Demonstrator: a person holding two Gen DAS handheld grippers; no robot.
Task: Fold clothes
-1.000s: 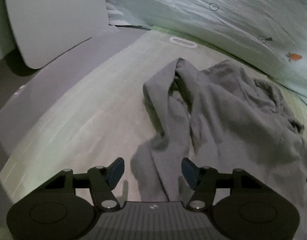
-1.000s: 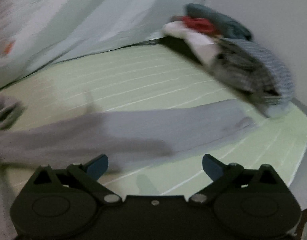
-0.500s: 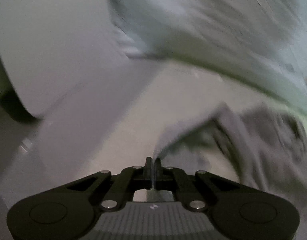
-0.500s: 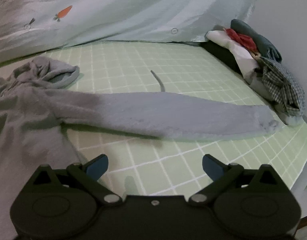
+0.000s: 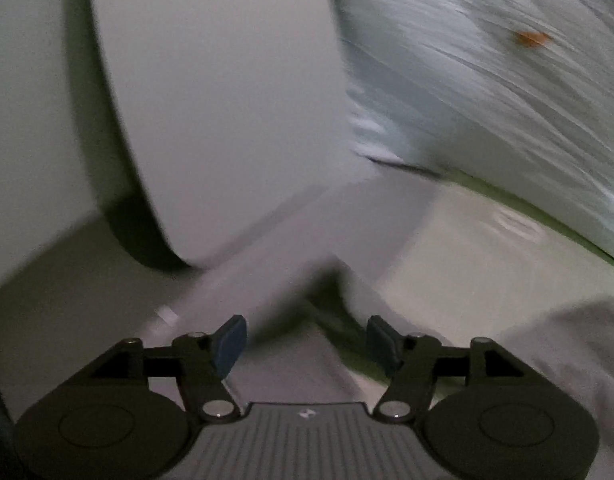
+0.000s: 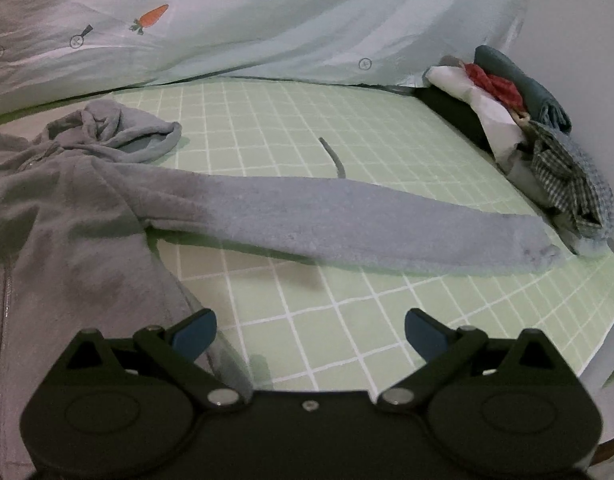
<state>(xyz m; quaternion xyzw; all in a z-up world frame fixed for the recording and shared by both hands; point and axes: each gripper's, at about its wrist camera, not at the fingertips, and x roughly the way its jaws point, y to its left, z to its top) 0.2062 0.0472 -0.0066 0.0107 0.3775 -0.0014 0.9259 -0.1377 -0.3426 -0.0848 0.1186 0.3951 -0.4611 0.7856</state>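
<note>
A grey zip hoodie (image 6: pixel 75 240) lies on the green grid mat (image 6: pixel 347 340). Its hood (image 6: pixel 127 132) is bunched at the top, and one sleeve (image 6: pixel 347 220) stretches straight out to the right. My right gripper (image 6: pixel 309 332) hovers open over the mat beside the hoodie's hem, with nothing between its fingers. The left wrist view is blurred. There my left gripper (image 5: pixel 307 340) has its jaws opening, and the other grey sleeve (image 5: pixel 291 364) runs away under the gap with no pad pressing on it. The hoodie's body (image 5: pixel 567 344) shows at the lower right.
A pale quilt with a carrot print (image 6: pixel 267 12) runs along the back of the mat. A pile of mixed clothes (image 6: pixel 519 120) sits at the far right edge. A thin dark cord (image 6: pixel 333 156) lies above the sleeve. A white board (image 5: pixel 211 100) leans at the left.
My left gripper shut on the left sleeve, dragged it out to the left, and now stands open off it. The right view swung left and settled, and the right sleeve lies flat.
</note>
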